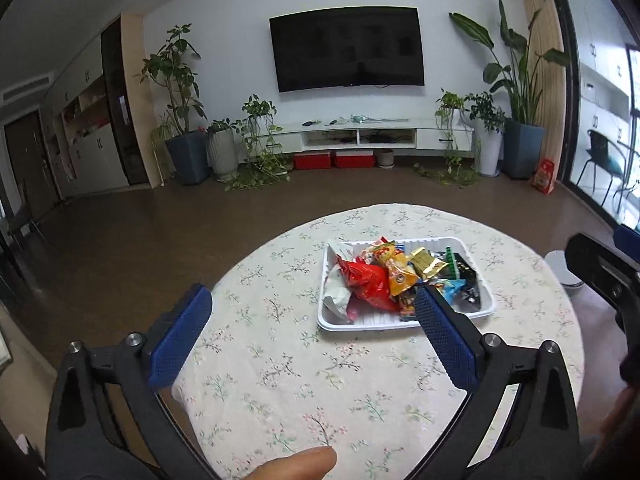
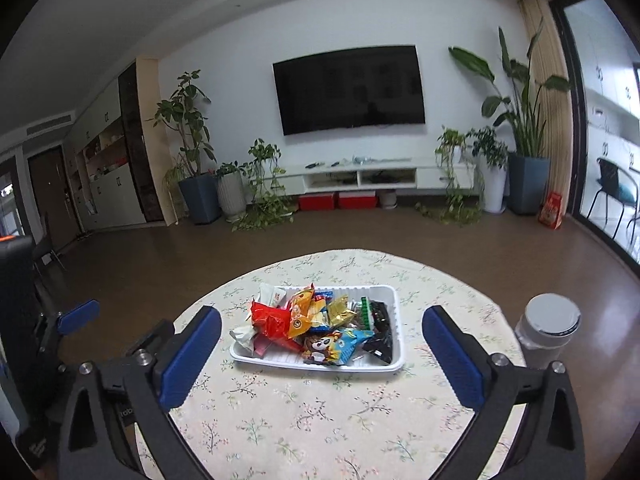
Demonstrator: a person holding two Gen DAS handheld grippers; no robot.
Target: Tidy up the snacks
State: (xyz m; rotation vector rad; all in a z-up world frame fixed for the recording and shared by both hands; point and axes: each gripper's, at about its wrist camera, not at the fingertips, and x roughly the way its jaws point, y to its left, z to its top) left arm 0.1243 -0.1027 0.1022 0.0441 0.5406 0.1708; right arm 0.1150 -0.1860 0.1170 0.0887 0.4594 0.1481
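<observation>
From my left gripper I look down along two blue pads spread wide, with nothing between them but flowered cloth. The left pad hangs past the left edge of the round table, over brown floor; the right pad crosses the near right corner of the white tray in this view, though I cannot tell if it touches. A fingertip of mine pokes in at the bottom edge.

The tray sits toward the far side of the table, well in from the rim all round, with bare cloth between it and me. The snacks are heaped inside it: a red packet at the left, a yellow one and a gold one in the middle, and blue and black wrappers at the right.

My right gripper is spread just as wide and empty. The tray lies framed between its pads, clear of both. Its left pad stands over the table's left rim, and its right pad is over cloth near the right rim. Beyond that rim, off the table, stands a grey canister with a pale lid.

Past the far edge there is open floor up to the wall with the television and the potted plants.
</observation>
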